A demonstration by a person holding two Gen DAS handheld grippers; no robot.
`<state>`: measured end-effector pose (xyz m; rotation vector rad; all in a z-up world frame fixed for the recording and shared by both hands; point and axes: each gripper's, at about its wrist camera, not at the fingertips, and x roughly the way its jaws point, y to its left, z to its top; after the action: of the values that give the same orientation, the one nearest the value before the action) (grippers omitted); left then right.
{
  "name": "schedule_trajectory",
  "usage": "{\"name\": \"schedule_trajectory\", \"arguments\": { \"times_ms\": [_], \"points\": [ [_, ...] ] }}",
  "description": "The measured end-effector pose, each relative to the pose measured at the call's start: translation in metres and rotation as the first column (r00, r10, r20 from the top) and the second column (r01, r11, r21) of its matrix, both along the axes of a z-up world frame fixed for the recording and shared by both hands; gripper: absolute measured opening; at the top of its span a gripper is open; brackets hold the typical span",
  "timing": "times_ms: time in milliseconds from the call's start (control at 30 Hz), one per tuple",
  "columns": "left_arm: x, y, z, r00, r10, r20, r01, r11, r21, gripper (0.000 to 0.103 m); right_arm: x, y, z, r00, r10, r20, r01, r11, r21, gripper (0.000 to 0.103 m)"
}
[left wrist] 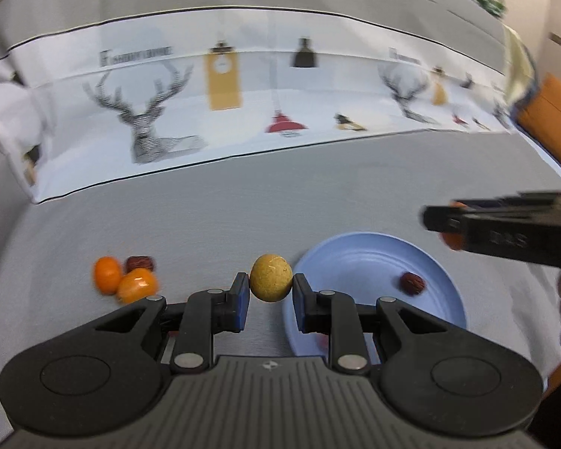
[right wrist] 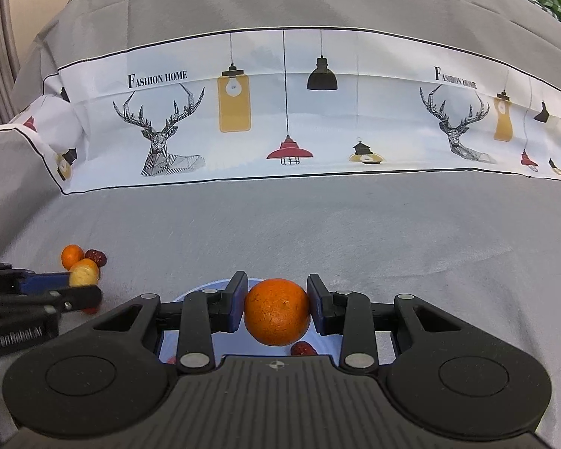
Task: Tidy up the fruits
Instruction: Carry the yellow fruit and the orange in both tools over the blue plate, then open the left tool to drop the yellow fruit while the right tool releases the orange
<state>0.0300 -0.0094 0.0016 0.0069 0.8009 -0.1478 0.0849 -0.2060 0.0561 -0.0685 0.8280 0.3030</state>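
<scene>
My left gripper (left wrist: pixel 271 288) is shut on a round yellow-tan fruit (left wrist: pixel 271 277), held just left of the blue plate (left wrist: pixel 355 254). A dark red date (left wrist: pixel 413 283) lies in the plate. My right gripper (right wrist: pixel 276 299) is shut on an orange (right wrist: pixel 276 312) and holds it above the blue plate (right wrist: pixel 205 286), where a red date (right wrist: pixel 303 348) shows under it. Two small orange fruits (left wrist: pixel 110 274) (left wrist: pixel 137 284) and a dark red date (left wrist: pixel 140 262) lie on the grey cloth at the left. The right gripper also shows in the left wrist view (left wrist: pixel 505 224).
The table wears a grey cloth (right wrist: pixel 318 224) with a white printed band (right wrist: pixel 280 112) of deer and lamps across the back. The left gripper's fingers (right wrist: pixel 48 292) reach in at the left of the right wrist view. An orange edge (left wrist: pixel 553 112) shows at far right.
</scene>
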Motion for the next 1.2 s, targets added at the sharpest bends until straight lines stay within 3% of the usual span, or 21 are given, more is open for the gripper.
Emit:
{"name": "schedule_trajectory", "arguments": {
  "times_ms": [100, 767, 1200],
  "points": [
    [-0.002, -0.008, -0.007, 0.999, -0.04, -0.02, 0.039, 0.999, -0.03, 0.027, 0.0, 0.002, -0.001, 1.0, 0.005, -0.001, -0.005, 1.0, -0.005, 0.036],
    [-0.006, -0.032, -0.014, 0.984, -0.177, -0.015, 0.177, 0.984, -0.01, 0.027, 0.0, 0.005, -0.006, 0.999, 0.029, -0.018, -0.029, 0.999, -0.02, 0.036],
    [-0.006, -0.038, -0.016, 0.98, -0.198, -0.013, 0.198, 0.98, 0.002, 0.027, 0.0, 0.006, -0.007, 0.999, 0.036, -0.03, -0.037, 0.999, -0.021, 0.037]
  ]
}}
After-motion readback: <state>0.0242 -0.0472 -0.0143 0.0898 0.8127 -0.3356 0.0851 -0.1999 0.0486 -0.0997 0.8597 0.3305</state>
